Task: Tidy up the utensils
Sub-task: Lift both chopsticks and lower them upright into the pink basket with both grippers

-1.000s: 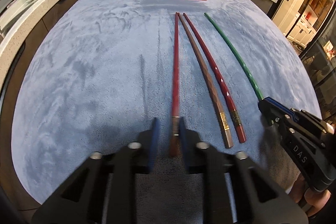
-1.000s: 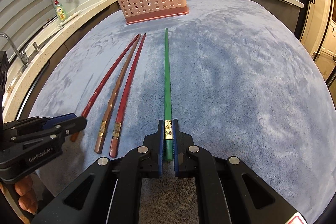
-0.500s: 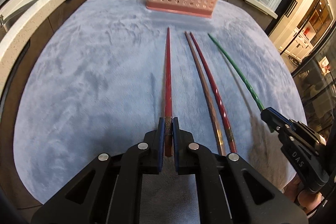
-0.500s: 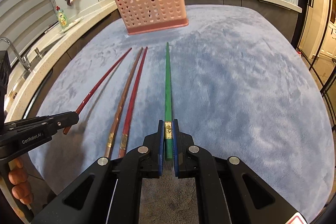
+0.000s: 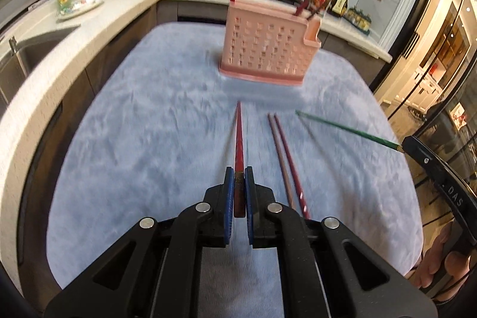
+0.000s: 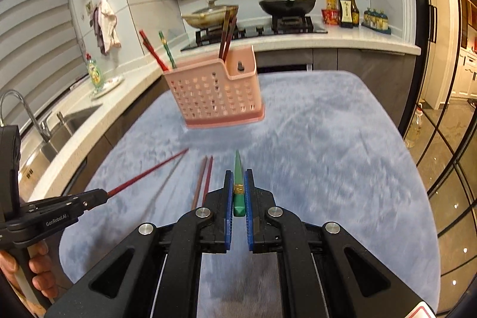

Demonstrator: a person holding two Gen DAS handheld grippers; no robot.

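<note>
While the left gripper (image 5: 237, 192) clenches its jaws on a red chopstick (image 5: 239, 139) raised off the blue-covered desk (image 5: 134, 154), two chopsticks (image 5: 286, 160) lie between, and the right gripper (image 6: 238, 192) grips a green chopstick (image 6: 238, 169); the pink basket (image 6: 214, 94) stands beyond.

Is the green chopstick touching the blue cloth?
Apart. In the left wrist view the green chopstick, held by the right gripper, hangs above the cloth.
</note>
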